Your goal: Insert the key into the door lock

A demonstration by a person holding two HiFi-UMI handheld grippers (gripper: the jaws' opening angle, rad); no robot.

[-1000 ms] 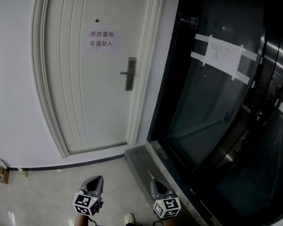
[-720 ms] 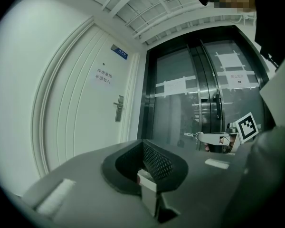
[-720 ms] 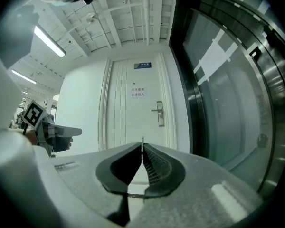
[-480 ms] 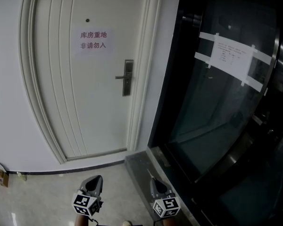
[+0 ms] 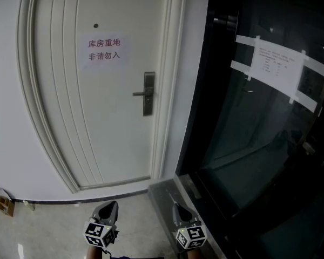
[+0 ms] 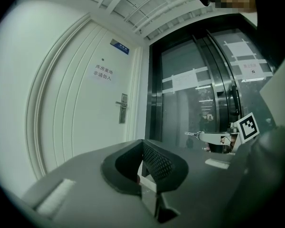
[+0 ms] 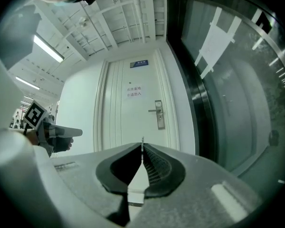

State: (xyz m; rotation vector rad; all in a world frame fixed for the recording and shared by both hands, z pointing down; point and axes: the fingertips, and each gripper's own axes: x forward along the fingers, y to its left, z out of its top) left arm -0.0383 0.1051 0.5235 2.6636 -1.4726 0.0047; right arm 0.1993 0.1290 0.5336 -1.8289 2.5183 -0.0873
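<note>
Key (image 7: pixel 142 140) shows edge-on, clenched in the right gripper (image 7: pixel 142 147). Door lock (image 5: pixel 148 94) stands well ahead of both grippers, slightly right of that one's tips. Left gripper (image 6: pixel 143 142) is clenched empty alongside.

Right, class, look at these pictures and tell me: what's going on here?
A person stands facing a closed white door with a claw in each hand. The right claw is shut on a small key, whose tip pokes out in front. The left claw is shut with nothing in it. Both point level towards the door, well short of its lock plate, so the key is not yet in.
</note>
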